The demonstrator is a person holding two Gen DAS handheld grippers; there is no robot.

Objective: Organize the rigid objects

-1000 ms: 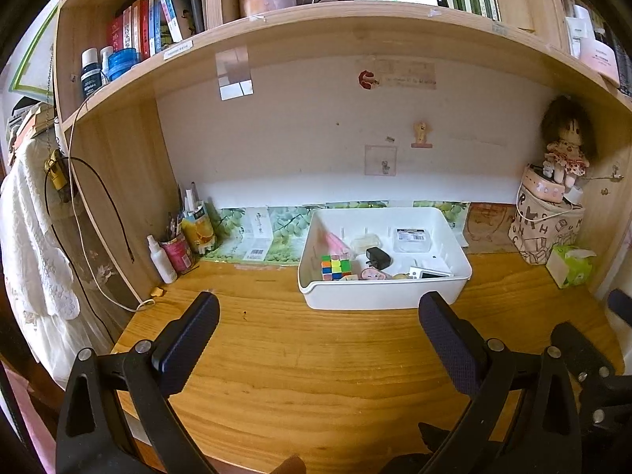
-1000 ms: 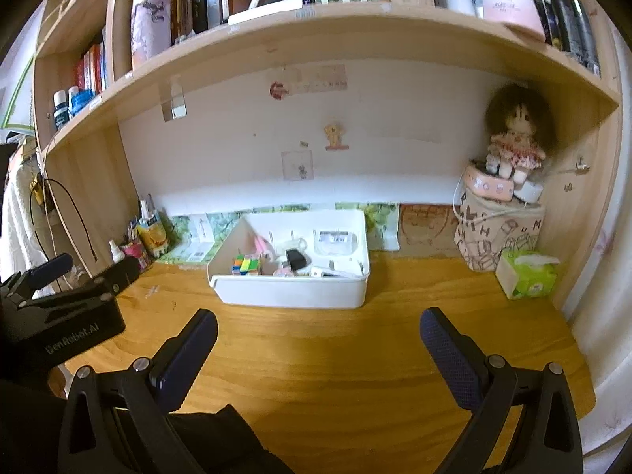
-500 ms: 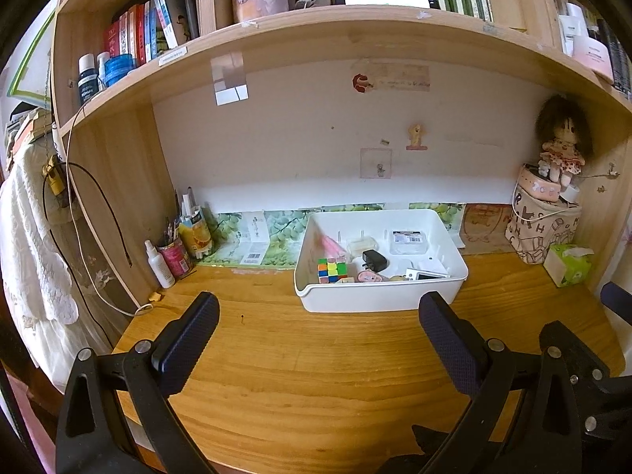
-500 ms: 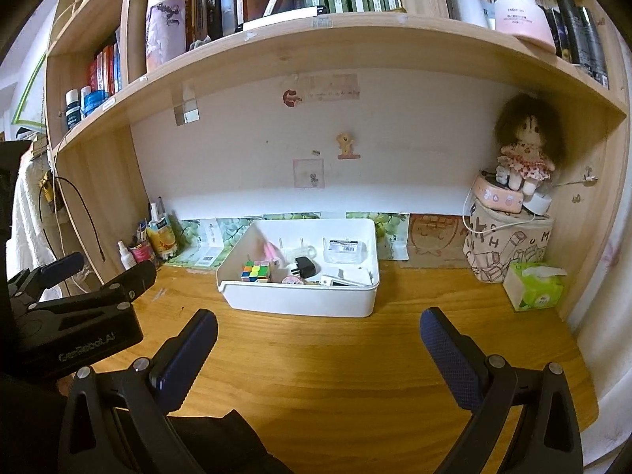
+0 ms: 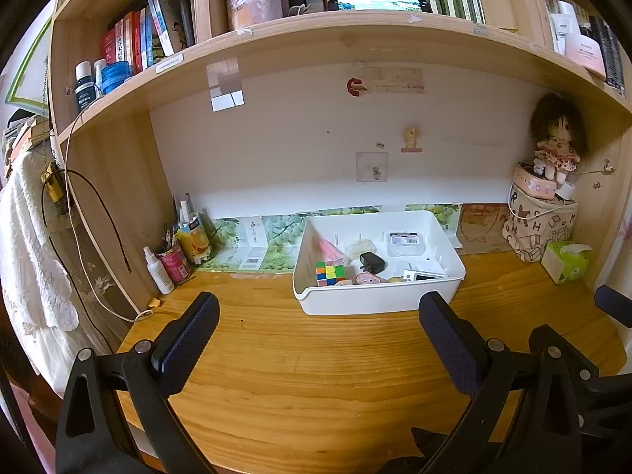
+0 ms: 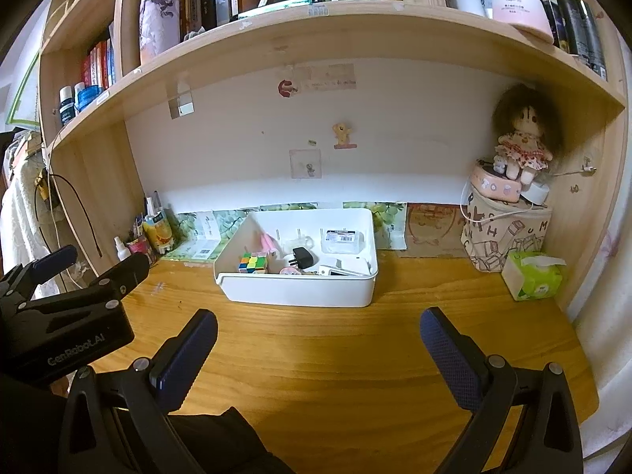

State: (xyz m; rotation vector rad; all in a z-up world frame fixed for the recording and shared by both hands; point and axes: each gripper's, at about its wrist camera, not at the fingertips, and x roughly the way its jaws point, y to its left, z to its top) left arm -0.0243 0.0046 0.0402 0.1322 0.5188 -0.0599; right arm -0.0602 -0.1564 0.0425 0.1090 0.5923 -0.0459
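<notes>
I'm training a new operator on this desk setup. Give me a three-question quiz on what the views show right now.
1. True or false: the left claw holds the puzzle cube.
2. Where does the black charger lie? A) in the white bin B) on the bare desk C) on the shelf
3. Fill in: the doll sits at the desk's ____ side.

Key: 1 false; 2 A; 3 right.

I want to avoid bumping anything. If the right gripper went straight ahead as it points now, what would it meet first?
Probably the near wall of the white bin; the right gripper is open over bare desk, though depth is uncertain.
</notes>
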